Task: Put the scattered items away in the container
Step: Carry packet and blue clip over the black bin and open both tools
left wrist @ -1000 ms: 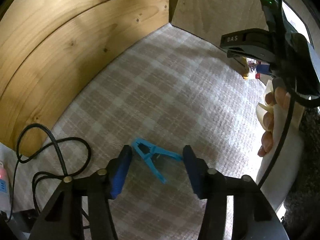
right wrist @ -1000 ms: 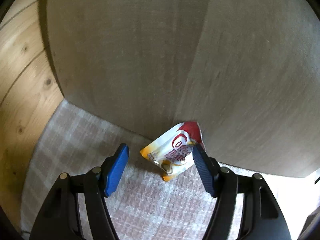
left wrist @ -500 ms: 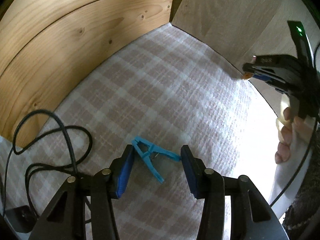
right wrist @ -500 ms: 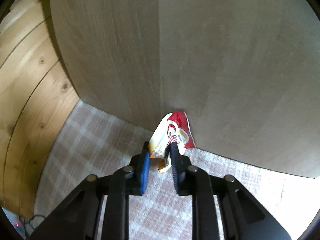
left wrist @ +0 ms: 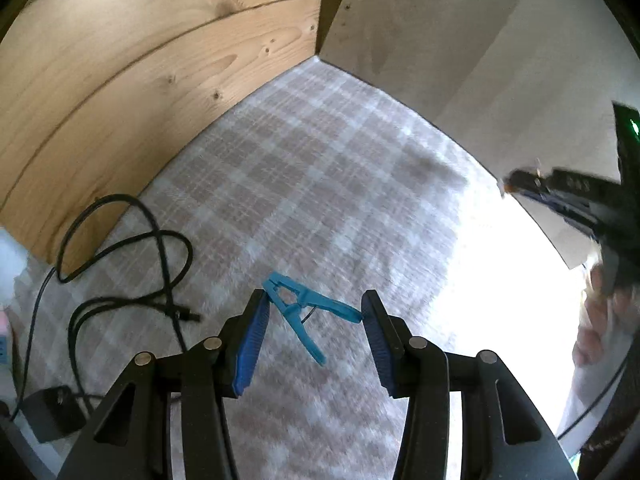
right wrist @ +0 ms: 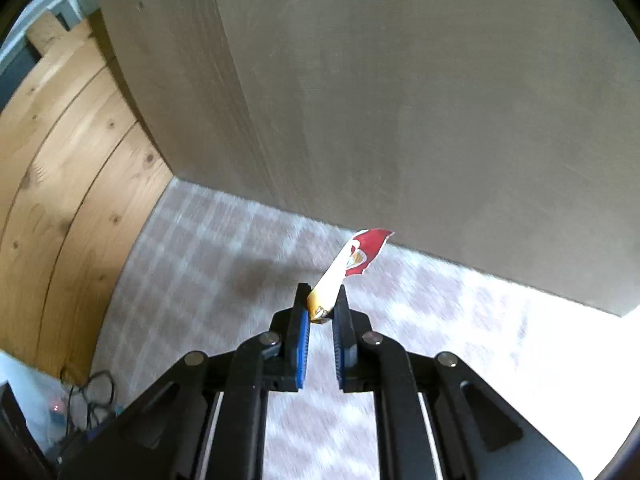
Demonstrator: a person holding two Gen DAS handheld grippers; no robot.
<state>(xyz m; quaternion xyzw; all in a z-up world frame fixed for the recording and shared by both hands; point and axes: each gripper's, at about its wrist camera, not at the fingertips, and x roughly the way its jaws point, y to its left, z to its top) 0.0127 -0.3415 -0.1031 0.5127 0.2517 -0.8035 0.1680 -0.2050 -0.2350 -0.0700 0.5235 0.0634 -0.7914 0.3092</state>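
checked cloth runs to the wood walls; my right claw [right wrist: 323,307] is closing on the sachet [right wrist: 349,268], its long axis pointing away, while my left claw [left wrist: 314,330] clasps the blue peg [left wrist: 304,312] crosswise

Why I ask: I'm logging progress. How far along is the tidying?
Done: nothing shows as put away; no container is in either view. In hand: the left gripper holds the blue clip across its pads, and the right gripper has its jaws closing on the creamer sachet, clear of the checked cloth. Left: both need dropping in; a black cable lies on the cloth.
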